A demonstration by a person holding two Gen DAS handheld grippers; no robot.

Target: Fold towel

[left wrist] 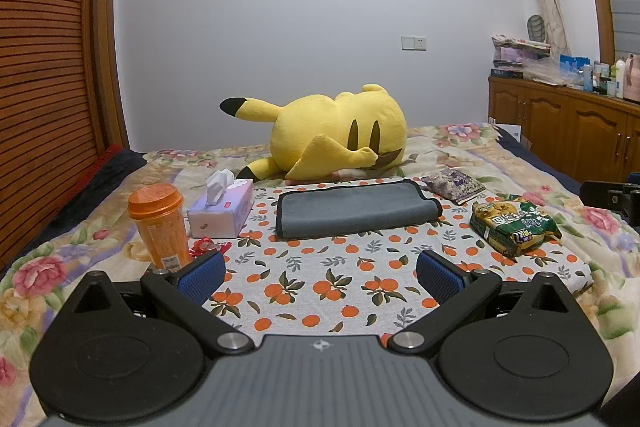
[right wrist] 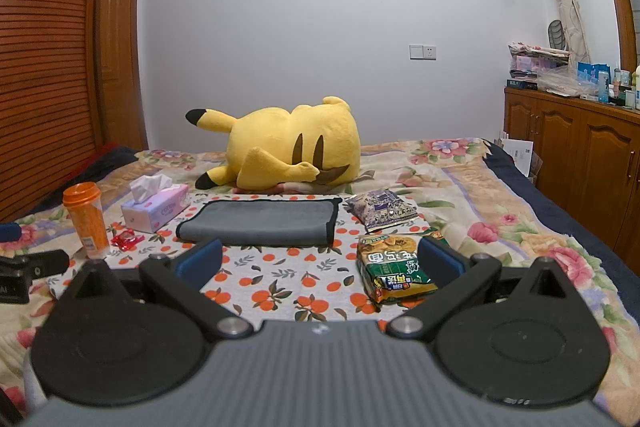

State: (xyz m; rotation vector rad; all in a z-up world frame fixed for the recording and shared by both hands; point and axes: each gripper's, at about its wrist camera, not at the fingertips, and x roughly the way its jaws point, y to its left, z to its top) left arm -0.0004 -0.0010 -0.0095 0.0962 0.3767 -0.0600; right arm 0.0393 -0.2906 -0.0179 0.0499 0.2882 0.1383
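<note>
Towel [left wrist: 352,213] of soft grey pile with a dark bound edge lies folded into a long flat rectangle on a thin cotton cloth [left wrist: 320,279] printed with oranges and leaves, which is spread over a flowered quilt [left wrist: 520,147] on the bed. In the right wrist view the towel [right wrist: 260,223] shows the same shape, its near edge rounded where the fabric doubles over.

Both tools sit low over the cloth, short of the towel. The left gripper [left wrist: 320,273] has its two fingers spread wide, ribbed blue pads [left wrist: 202,277] facing inward, nothing between them. The right gripper [right wrist: 320,261] is spread just as wide and holds nothing; its right pad overlaps a crinkly green noodle packet [right wrist: 394,269] in the picture, though whether they touch I cannot tell.

Left of the towel stands a boxy pink tissue pack [left wrist: 222,213] with a white sheet poking up, then a tall orange plastic cup [left wrist: 162,225] with a domed lid, and a small shiny red wrapper [left wrist: 208,247] beside its base. Right of the towel lies a flat purple foil bag [left wrist: 454,185]. Behind, a plush yellow toy [left wrist: 340,133] lies on its side.
</note>
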